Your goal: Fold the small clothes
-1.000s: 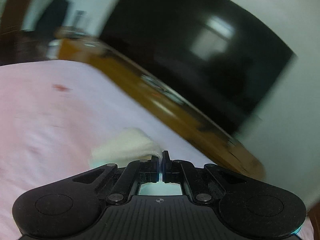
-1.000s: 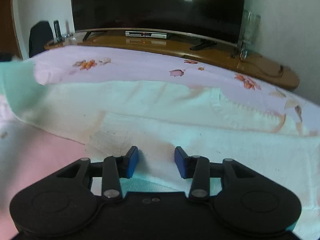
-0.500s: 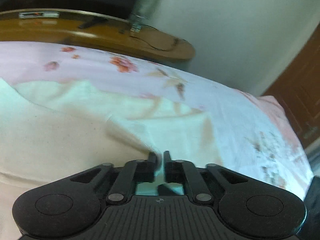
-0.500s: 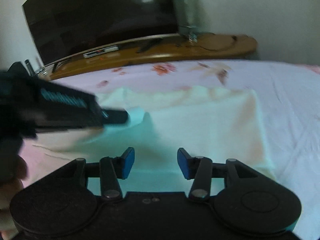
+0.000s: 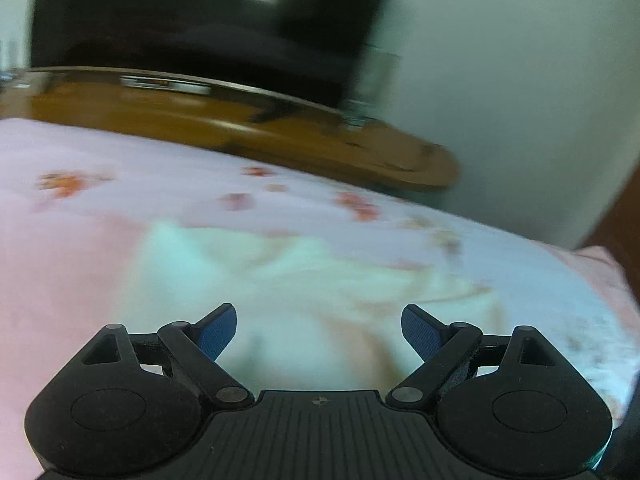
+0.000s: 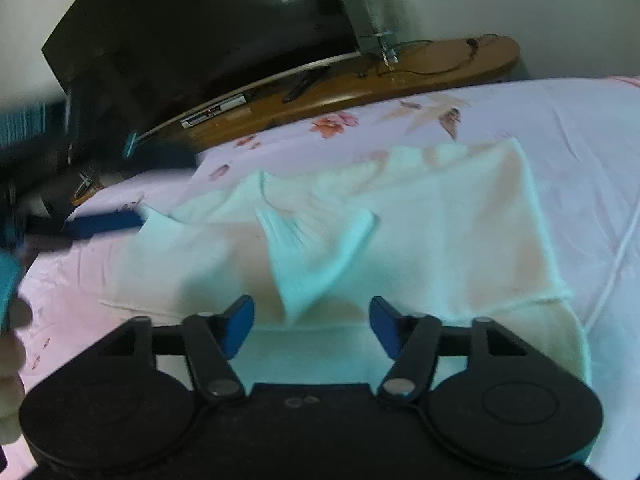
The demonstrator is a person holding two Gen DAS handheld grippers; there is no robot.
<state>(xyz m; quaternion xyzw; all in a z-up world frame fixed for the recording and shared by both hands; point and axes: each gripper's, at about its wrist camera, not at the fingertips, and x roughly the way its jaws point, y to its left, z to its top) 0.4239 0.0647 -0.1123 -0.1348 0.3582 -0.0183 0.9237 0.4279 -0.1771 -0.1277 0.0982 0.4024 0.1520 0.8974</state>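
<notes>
The bed (image 6: pixel 580 128) with its pink flowered sheet fills the middle and lower part of both views. Behind it, in the upper part of the frames, stand a brown wooden cabinet (image 6: pixel 440 68) and a dark television (image 6: pixel 192 32).

The pale cream garment (image 6: pixel 460 232) lies on the sheet in the centre of the right wrist view, and one flap of it (image 6: pixel 316 252) is folded over on the top, just above the right gripper (image 6: pixel 311 322). This gripper has its jaws moderately apart. They have just been opening, and nothing is pressed between the blue pads; the cloth is under and in front of them.

The left gripper (image 5: pixel 317 332) has its jaws spread wide. They have just been opening, and nothing is between them. In its blurred view the garment (image 5: pixel 304 280) lies directly ahead, in the lower centre. In the right wrist view this gripper is a blurred dark shape at the left edge (image 6: pixel 100 220), near the left side of the garment.

Half a second ago the left gripper was pinching the cloth; now it has let the cloth go.
</notes>
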